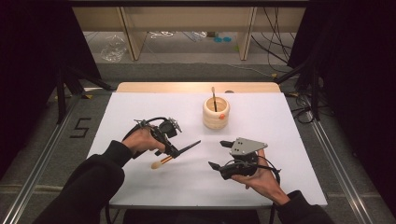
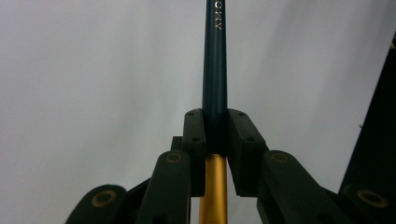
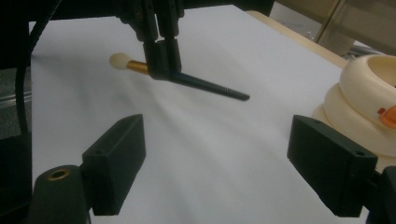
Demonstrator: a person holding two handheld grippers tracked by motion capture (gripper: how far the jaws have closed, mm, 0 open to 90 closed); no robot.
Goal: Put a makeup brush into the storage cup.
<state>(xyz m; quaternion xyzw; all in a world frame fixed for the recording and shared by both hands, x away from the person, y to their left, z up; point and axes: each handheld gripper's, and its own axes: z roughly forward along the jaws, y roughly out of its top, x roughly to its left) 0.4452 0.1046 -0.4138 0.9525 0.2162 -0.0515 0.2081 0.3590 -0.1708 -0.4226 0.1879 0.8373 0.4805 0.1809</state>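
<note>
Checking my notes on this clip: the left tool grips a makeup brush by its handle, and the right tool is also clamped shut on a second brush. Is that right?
Not quite. The left tool does grip the makeup brush by its handle, but the right tool is open with nothing between its jaws, as the right gripper view shows. The second brush stands in the cream holder.

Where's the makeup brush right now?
In the high view the makeup brush is clamped in the left gripper over the table's left half, handle tip pointing toward the right gripper, with the cream holder farther back.

Lab: curtained rig (image 1: 37,70), floor cables (image 1: 275,51)
</note>
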